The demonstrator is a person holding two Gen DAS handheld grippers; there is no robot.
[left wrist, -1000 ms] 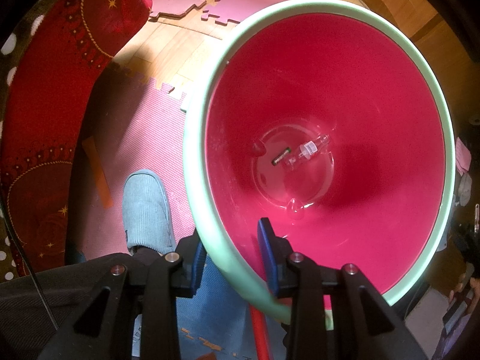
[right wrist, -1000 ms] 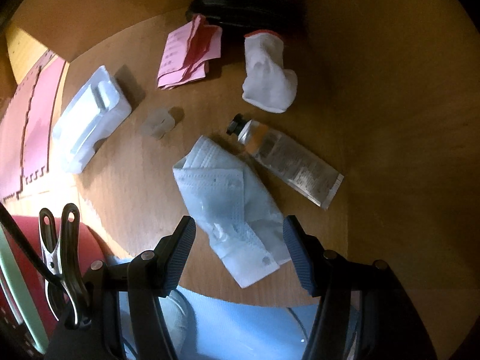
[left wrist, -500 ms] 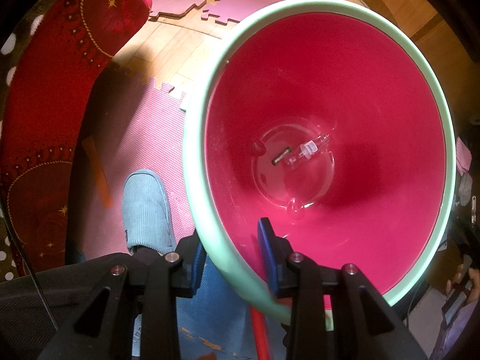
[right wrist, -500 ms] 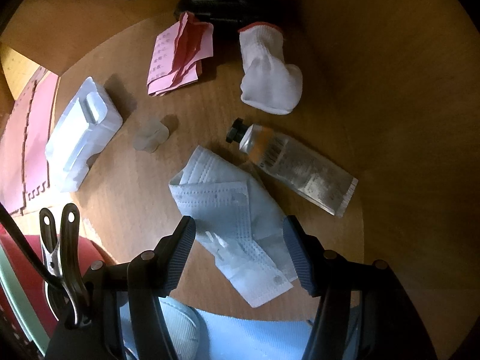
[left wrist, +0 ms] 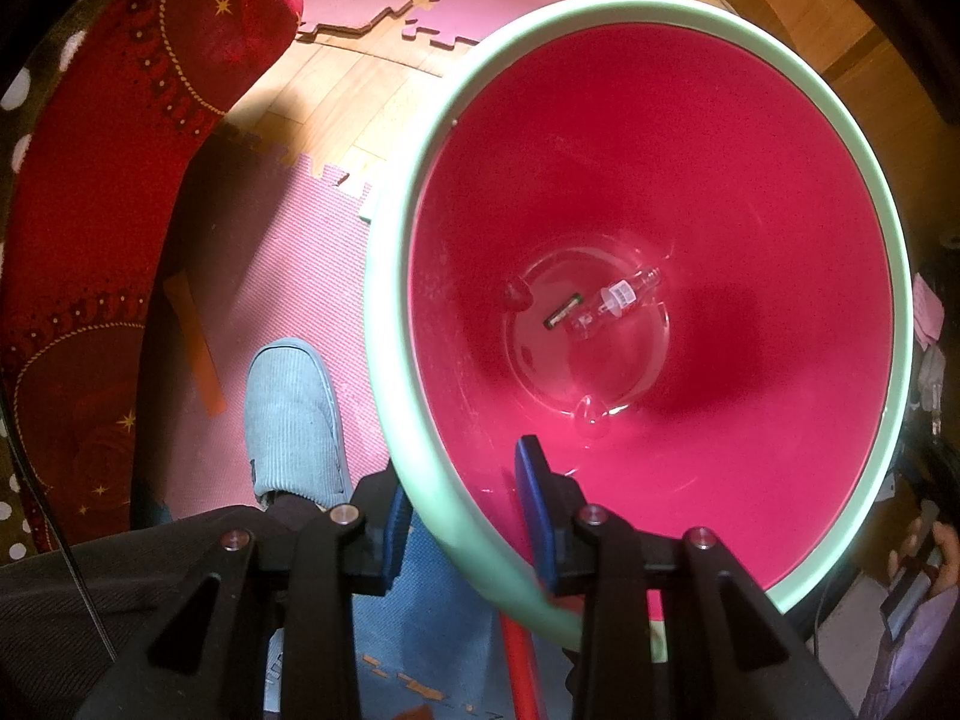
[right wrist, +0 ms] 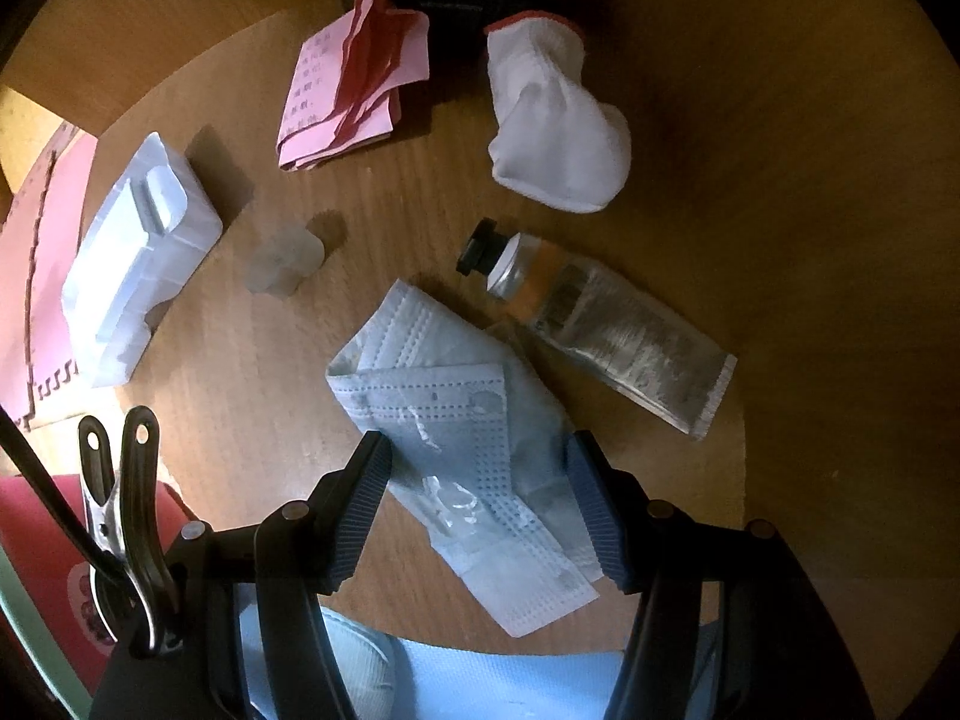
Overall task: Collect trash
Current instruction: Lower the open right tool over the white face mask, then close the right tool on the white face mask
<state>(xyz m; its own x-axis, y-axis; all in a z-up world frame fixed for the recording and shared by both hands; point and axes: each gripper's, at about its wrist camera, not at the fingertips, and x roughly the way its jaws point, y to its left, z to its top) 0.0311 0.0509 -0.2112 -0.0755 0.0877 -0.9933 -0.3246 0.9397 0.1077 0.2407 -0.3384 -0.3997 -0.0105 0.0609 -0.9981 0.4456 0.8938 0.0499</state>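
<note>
My left gripper (left wrist: pixel 462 492) is shut on the pale green rim (left wrist: pixel 390 300) of a bucket that is red inside, one finger inside the wall and one outside. On the bucket's bottom lie a small clear vial (left wrist: pixel 618 300) and a dark sliver (left wrist: pixel 561 313). My right gripper (right wrist: pixel 480 468) points down, open, low over a folded light blue face mask (right wrist: pixel 444 396) on the round wooden table (right wrist: pixel 240 420). The mask lies between the fingers, and the pads do not press it. Just right of the mask lies a squeezed tube (right wrist: pixel 606 324) with a black cap.
Also on the table are a white sock (right wrist: pixel 552 126), crumpled pink paper (right wrist: pixel 354 90), a clear plastic blister tray (right wrist: pixel 132 258) and a small clear cap (right wrist: pixel 288 255). Beside the bucket are a grey slipper (left wrist: pixel 294 420), a red cushion (left wrist: pixel 90 180) and pink foam mats (left wrist: pixel 270 276).
My right gripper has come down closer to the table, so the mask now sits between its fingers. The left gripper and bucket have not moved.
</note>
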